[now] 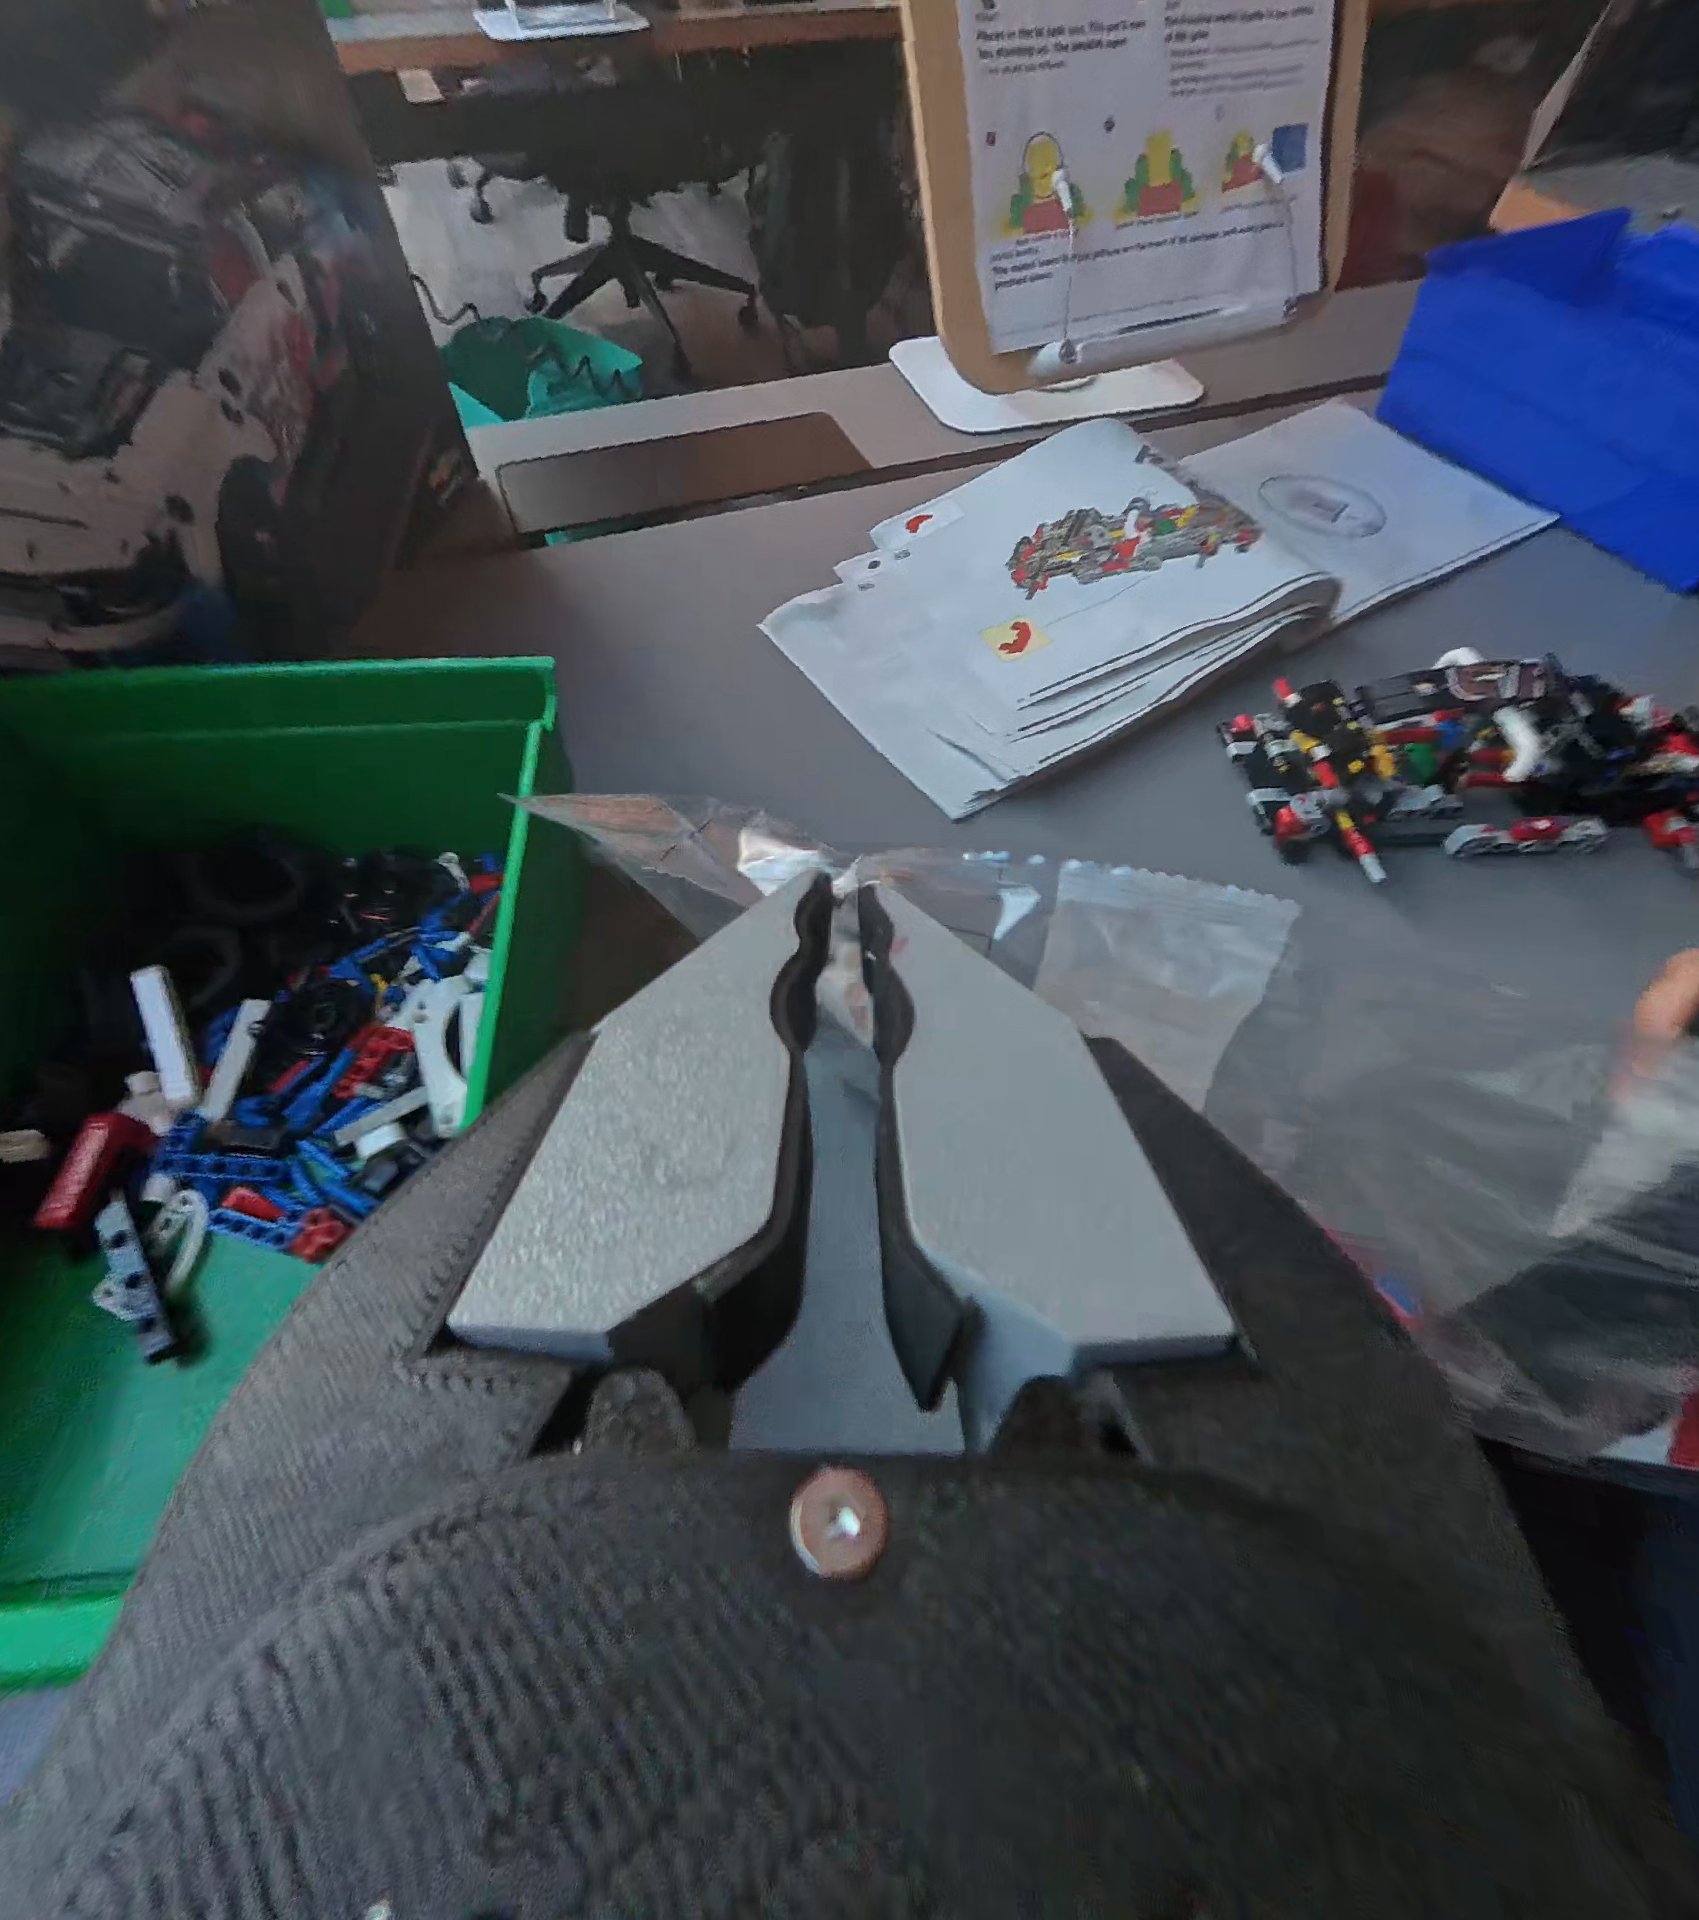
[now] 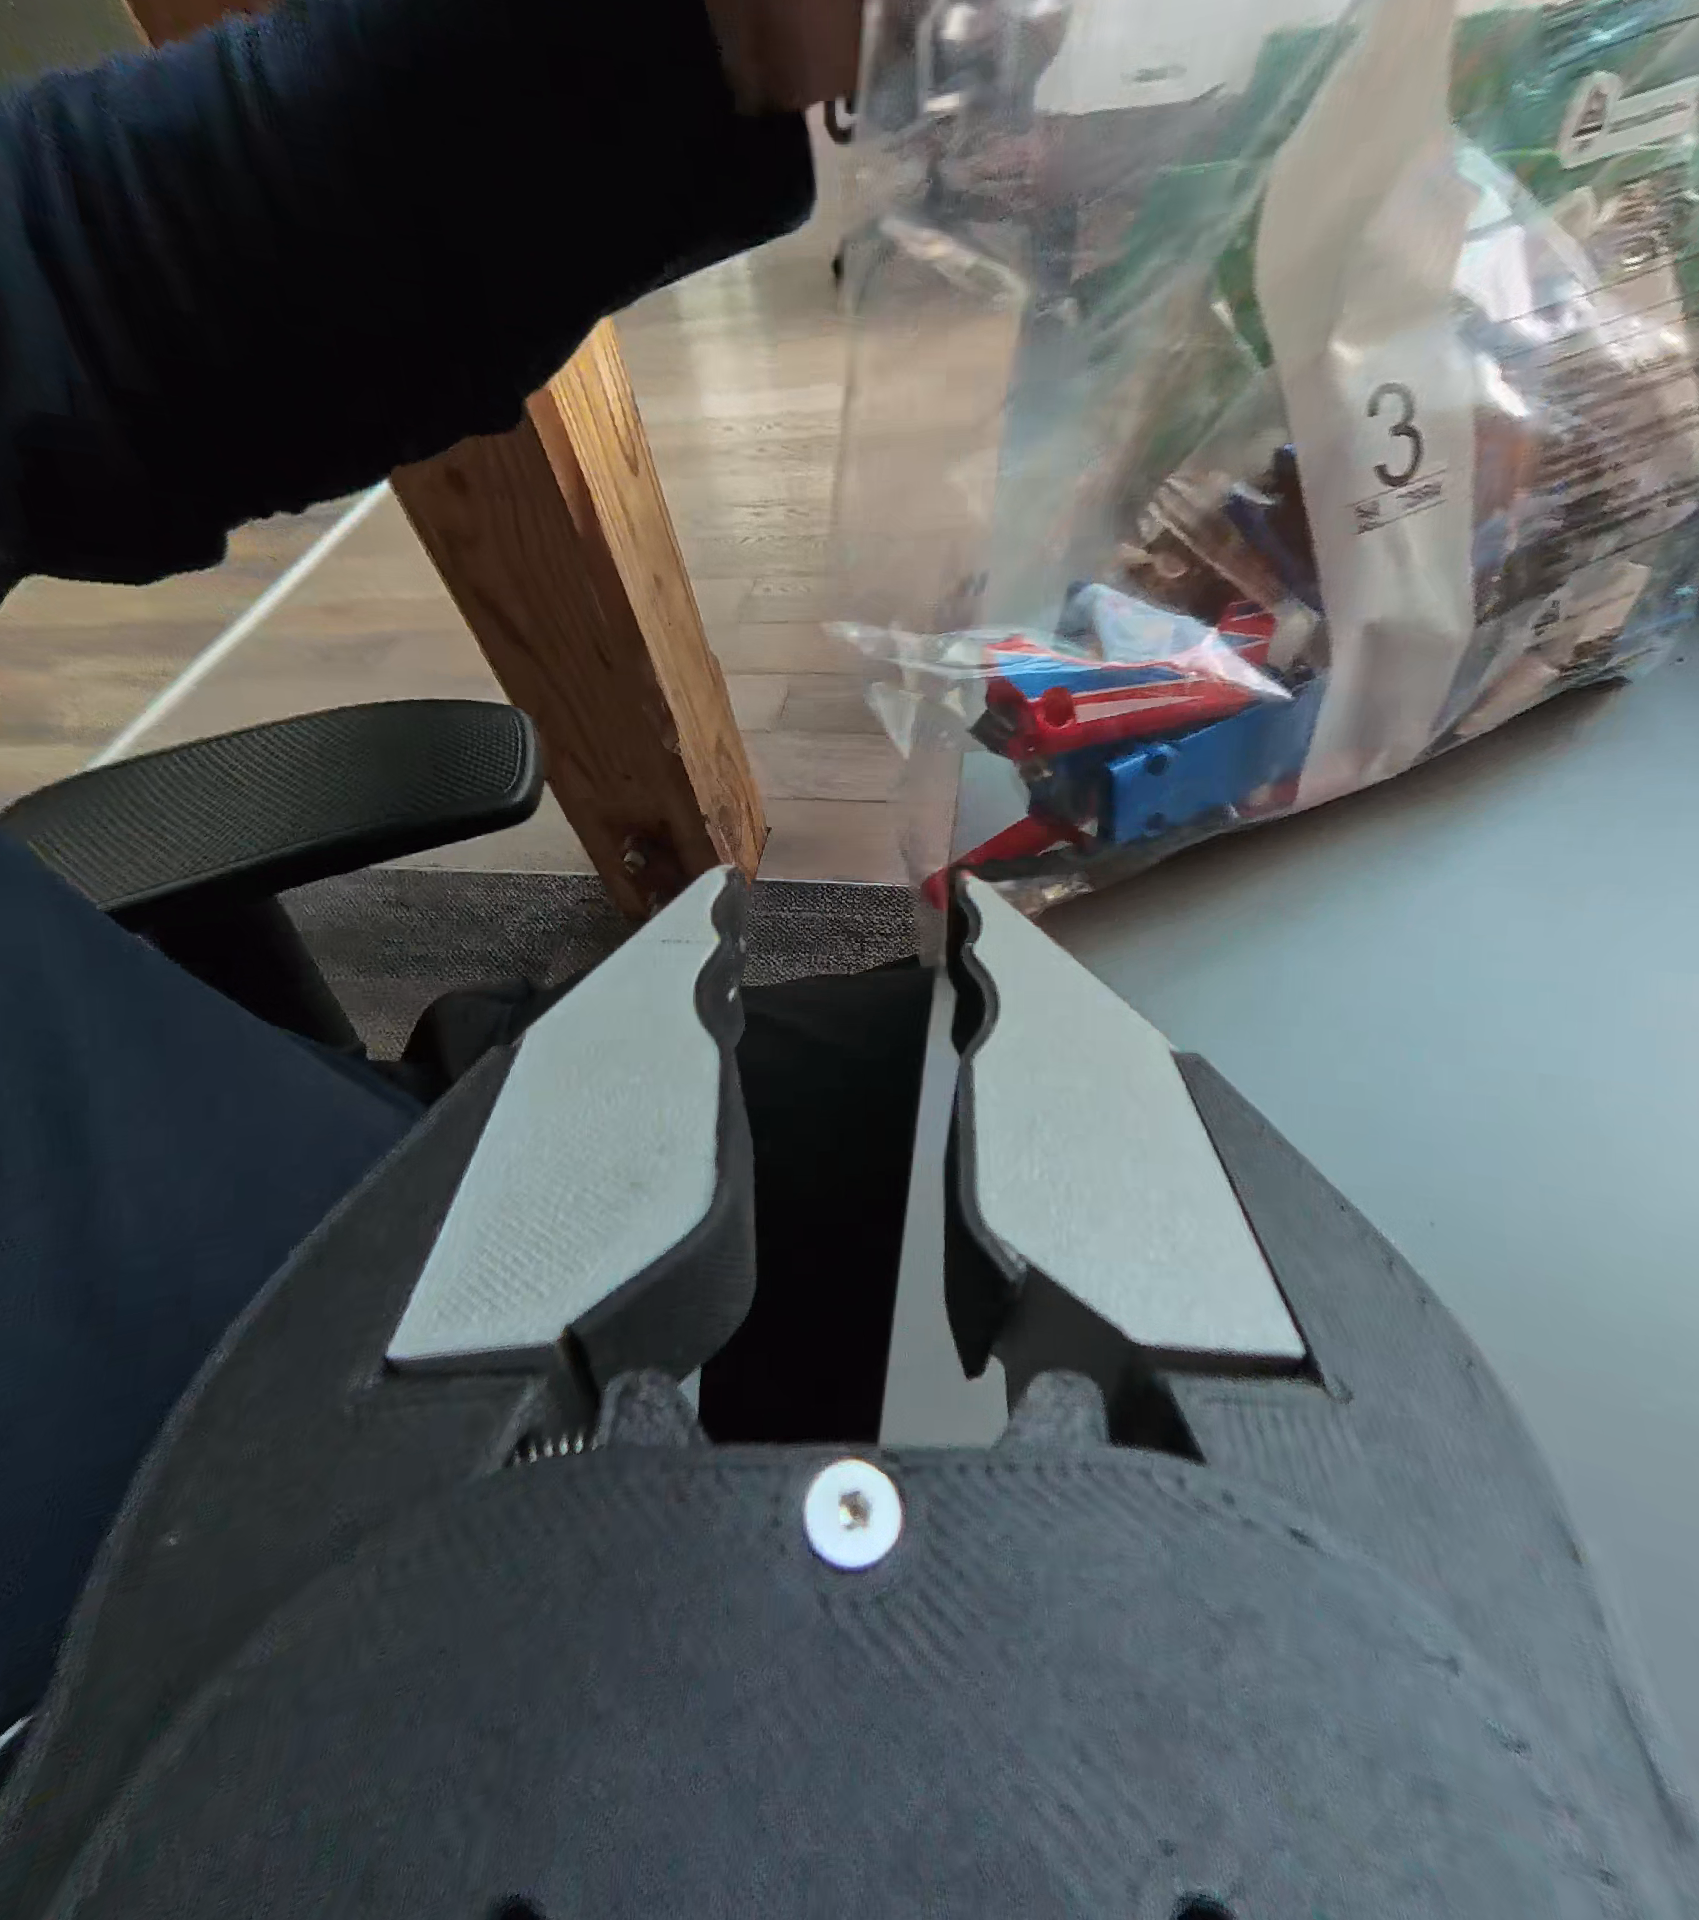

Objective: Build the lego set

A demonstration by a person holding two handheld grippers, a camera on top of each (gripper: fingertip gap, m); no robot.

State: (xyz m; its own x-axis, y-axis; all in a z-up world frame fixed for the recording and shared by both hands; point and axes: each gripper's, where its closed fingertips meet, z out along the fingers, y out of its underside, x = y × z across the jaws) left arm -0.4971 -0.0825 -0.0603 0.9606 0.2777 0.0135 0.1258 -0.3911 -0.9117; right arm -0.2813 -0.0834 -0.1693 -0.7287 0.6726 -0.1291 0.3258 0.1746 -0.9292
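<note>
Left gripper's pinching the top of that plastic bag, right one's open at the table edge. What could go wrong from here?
1. The left gripper pinches only a thin bunch of the clear bag; the film could slip or tear under the load of pieces.
2. The bag's bottom rests near the table edge; pieces may spill to the floor.
3. The right gripper, open beside it, might close on air.

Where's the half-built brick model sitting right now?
In the left wrist view, the half-built brick model lies on the grey table at right, just in front of the open instruction booklet and nearer than the blue bin.
</note>
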